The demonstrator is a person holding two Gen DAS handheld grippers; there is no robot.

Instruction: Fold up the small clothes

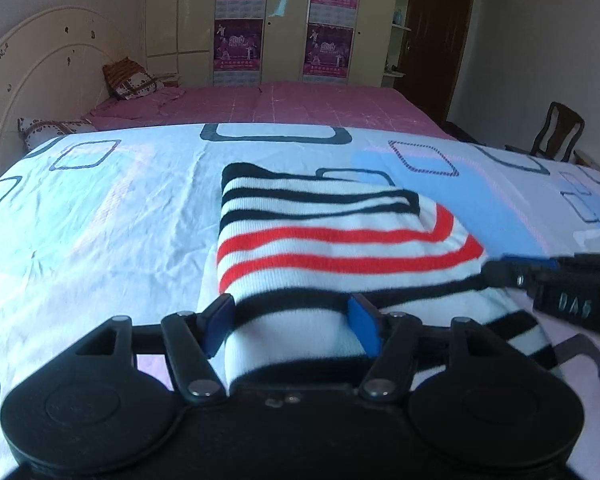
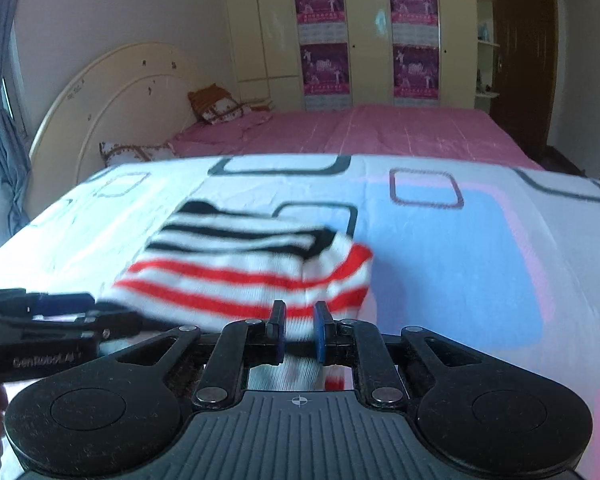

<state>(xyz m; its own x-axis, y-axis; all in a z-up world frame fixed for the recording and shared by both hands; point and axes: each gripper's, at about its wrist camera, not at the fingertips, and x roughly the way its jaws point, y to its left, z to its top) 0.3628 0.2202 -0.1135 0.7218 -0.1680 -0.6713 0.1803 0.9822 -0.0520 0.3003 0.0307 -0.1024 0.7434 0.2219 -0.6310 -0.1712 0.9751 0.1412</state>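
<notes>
Left gripper (image 1: pixel 294 322): blue-padded fingers (image 1: pixel 220 326) spread wide, one on each side of a bunched fold of the striped knit garment (image 1: pixel 332 236); cloth fills the gap between them, and both pads touch it, so it is grasping the near edge of the garment.
Right gripper (image 2: pixel 300 330): blue pads (image 2: pixel 321 332) drawn close together, clenched on a thin pinch of the same garment's near edge; a strip of white and red cloth shows between and just behind the pads.
Gripper positions: the right gripper shows at the right edge of the left wrist view, beside the garment's right corner; the left gripper shows at the left edge of the right wrist view, at the garment's left corner.
Striped knit garment: white ribbed knit with black stripes at the far end and red stripes nearer the grippers; it looks folded over on itself, its far part lying on the patterned sheet (image 1: pixel 100 216), its near edge lifted into both grippers. Blurred in the right wrist view.
Patterned sheet: white with pale blue and pink blocks and dark outlined squares, spread under the garment.
Pink bed (image 2: pixel 380 132): beyond the sheet, with pillows (image 2: pixel 220 108) by a curved cream headboard (image 2: pixel 112 100).
Wardrobe (image 2: pixel 368 32): cream doors with purple posters, behind the bed.
</notes>
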